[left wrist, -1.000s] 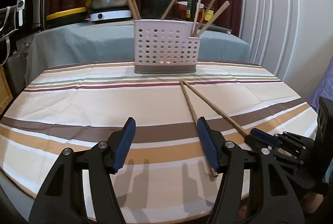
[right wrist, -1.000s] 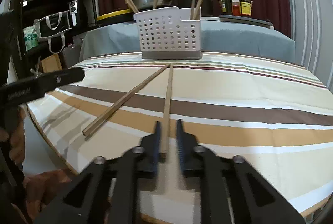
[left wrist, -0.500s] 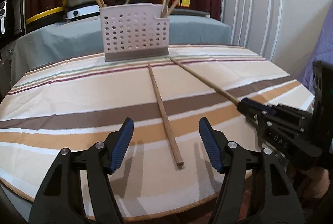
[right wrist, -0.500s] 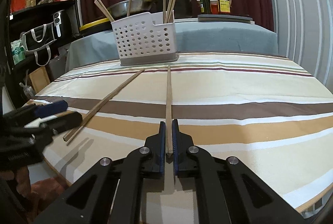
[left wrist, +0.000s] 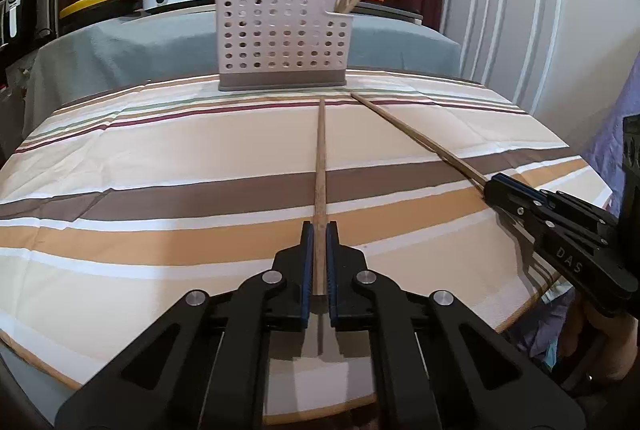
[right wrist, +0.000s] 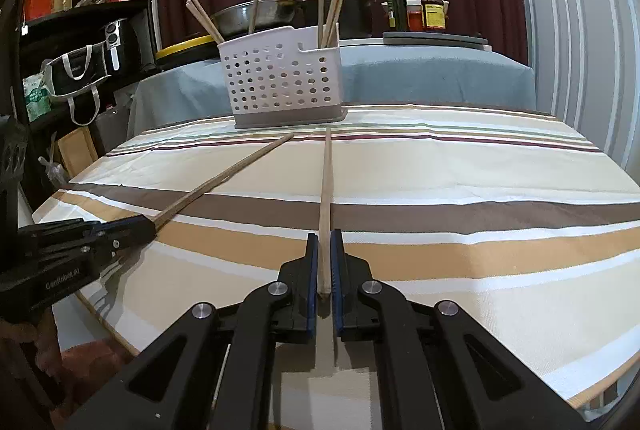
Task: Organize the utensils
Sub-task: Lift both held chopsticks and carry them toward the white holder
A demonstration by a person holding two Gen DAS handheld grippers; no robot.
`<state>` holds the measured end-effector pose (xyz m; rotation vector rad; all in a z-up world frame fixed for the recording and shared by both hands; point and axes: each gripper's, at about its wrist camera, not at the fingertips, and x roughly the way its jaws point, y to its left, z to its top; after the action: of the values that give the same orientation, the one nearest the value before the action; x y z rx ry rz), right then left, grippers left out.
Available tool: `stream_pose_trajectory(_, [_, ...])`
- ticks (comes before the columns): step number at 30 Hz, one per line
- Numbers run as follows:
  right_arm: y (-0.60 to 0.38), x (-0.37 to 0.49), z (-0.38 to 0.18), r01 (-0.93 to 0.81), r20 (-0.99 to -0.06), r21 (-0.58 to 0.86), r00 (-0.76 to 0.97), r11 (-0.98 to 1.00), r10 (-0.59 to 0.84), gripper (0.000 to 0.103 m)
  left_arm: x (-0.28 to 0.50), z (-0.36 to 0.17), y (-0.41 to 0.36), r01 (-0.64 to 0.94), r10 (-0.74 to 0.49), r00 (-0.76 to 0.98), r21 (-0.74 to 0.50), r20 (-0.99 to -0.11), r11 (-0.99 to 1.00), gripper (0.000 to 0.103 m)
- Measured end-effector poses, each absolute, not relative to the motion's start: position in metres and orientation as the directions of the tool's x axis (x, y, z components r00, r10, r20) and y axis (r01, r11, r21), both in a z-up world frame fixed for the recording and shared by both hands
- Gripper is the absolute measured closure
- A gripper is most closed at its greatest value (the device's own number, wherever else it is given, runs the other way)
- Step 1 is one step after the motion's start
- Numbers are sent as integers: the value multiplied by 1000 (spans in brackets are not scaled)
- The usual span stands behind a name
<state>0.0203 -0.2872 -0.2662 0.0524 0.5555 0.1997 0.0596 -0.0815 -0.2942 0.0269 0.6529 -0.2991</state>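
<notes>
Two long wooden chopsticks lie on the striped tablecloth, both pointing toward a white perforated utensil holder at the far side. My left gripper is shut on the near end of the left chopstick. My right gripper is shut on the near end of the right chopstick. In the left wrist view the right gripper clamps the right chopstick. In the right wrist view the left gripper clamps the left chopstick. The utensil holder contains several upright chopsticks.
Beyond the round table stands a grey-covered counter with pots, an induction hob, an oil bottle and jars. Dark shelving with a bag and boxes stands at the left, white cabinet doors at the right.
My left gripper swung over the left chopstick and shut on its near end. The right gripper tightened from nearly shut to shut on its chopstick, which stays on the cloth.
</notes>
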Motion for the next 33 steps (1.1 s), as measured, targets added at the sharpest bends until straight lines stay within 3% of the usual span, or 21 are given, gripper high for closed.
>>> stream_pose_trajectory(21, [-284, 8, -204, -172, -405, 69, 896, 983, 185, 96, 40, -232, -66, 281, -246, 881, 29, -404, 959, 96])
stream_pose_trajectory(33, [-289, 2, -169, -169, -340, 75, 922, 983, 184, 96, 36, -187, -52, 260, -248, 911, -6, -331, 966, 96])
